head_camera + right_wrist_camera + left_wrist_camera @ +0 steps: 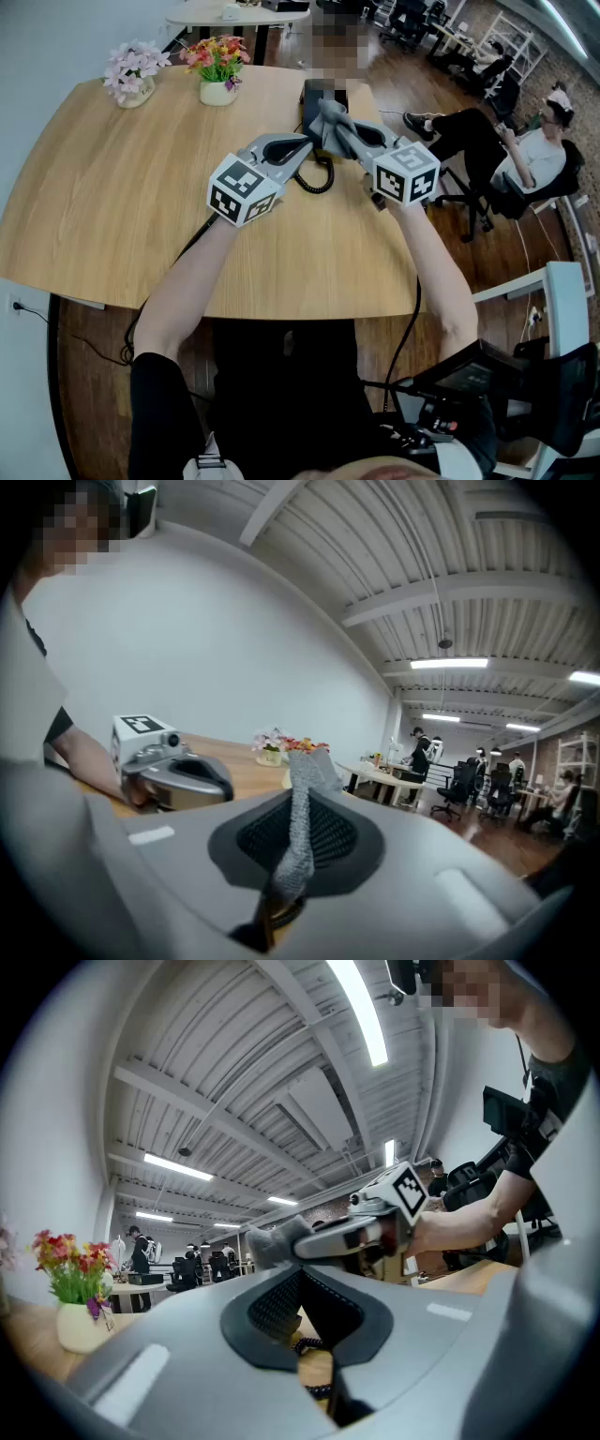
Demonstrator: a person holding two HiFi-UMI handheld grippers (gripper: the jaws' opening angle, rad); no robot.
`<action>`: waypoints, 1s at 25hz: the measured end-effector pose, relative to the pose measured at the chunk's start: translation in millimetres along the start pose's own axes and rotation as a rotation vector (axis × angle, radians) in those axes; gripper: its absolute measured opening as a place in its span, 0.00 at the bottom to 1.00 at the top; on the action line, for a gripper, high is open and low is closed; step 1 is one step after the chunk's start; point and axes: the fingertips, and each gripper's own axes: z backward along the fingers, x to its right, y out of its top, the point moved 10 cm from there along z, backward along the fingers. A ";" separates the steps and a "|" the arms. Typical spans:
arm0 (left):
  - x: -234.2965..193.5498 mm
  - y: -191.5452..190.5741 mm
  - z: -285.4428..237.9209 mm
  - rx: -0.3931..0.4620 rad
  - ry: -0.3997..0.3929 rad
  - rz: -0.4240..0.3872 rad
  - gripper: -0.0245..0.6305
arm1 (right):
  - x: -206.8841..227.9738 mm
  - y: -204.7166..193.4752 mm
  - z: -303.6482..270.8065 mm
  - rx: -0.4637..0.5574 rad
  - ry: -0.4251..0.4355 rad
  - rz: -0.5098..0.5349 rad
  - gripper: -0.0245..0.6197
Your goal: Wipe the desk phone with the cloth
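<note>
Wood, pale and grained, makes up the one rounded table [122,197] over which both tongs are held. Two tongs are counted, each capped with a marker cube.

The left tongs [311,142] are seen closed, the tips brought together with nothing pinched. Only tabletop and cord are glimpsed through the loop behind the tips.

The right tongs [343,138] are clamped on the one grey cloth [328,114]. In the right gripper view it is shown running up between the mesh pads and folding over past the tips. The two sets of tips are held near each other.

One black desk phone [312,101] is found just beyond both sets of tips. The cloth is held over its near end; whether contact is made cannot be told.

Two flower pots are set well beyond the left tongs, to their left: a pink-flowered pot [131,77] and a white pot of red and orange flowers [217,70].

One black coiled cord [322,178] is laid on the table beneath and between the two tongs.
</note>
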 end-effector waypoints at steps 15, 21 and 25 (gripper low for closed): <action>-21.0 -9.4 2.5 0.027 0.028 0.121 0.04 | 93.1 -13.1 -160.8 -0.197 -0.256 0.226 0.07; -21.7 -10.9 2.0 0.027 0.023 0.123 0.04 | 112.4 -19.9 -177.0 -0.269 -0.295 0.248 0.07; -20.9 -10.6 2.7 0.024 0.019 0.124 0.04 | 110.6 -30.0 -178.2 -0.338 -0.265 0.289 0.07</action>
